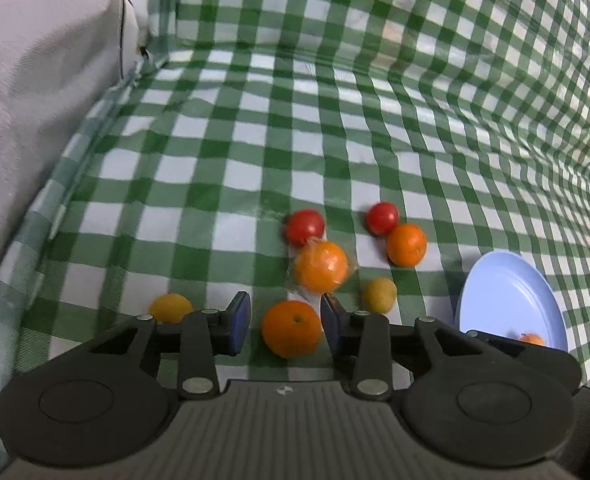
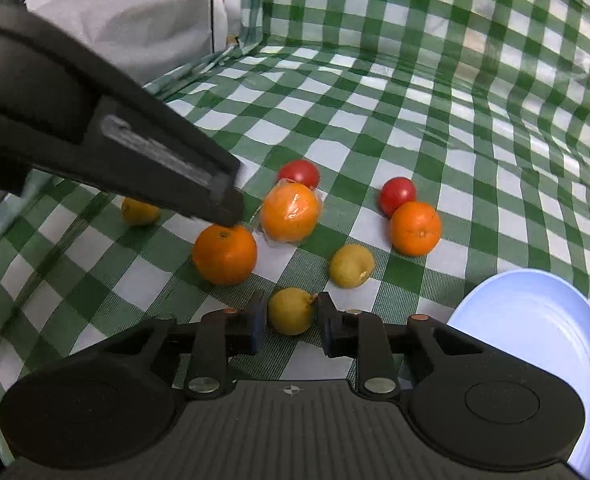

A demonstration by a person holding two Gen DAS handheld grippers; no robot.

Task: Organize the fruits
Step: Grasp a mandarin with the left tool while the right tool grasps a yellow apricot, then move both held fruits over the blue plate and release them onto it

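Fruit lies on a green checked cloth point(image 1: 255, 128). My left gripper point(image 1: 285, 320) is open around a bare orange point(image 1: 292, 329), its right finger near the peel; the orange also shows in the right wrist view point(image 2: 224, 255), with the left gripper's arm point(image 2: 135, 148) above it. My right gripper point(image 2: 289, 320) is open around a small yellow fruit point(image 2: 291, 311), fingers close on both sides. Beyond lie a plastic-wrapped orange point(image 2: 291, 212), another orange point(image 2: 415, 228), two red tomatoes point(image 2: 299, 173) point(image 2: 397, 195) and two more yellow fruits point(image 2: 351, 266) point(image 2: 139, 211).
A light blue plate point(image 2: 543, 328) sits at the right; in the left wrist view the plate point(image 1: 507, 300) holds something orange at its near edge. A grey fabric mass point(image 1: 35, 80) rises at the left. The cloth folds up as a wall behind.
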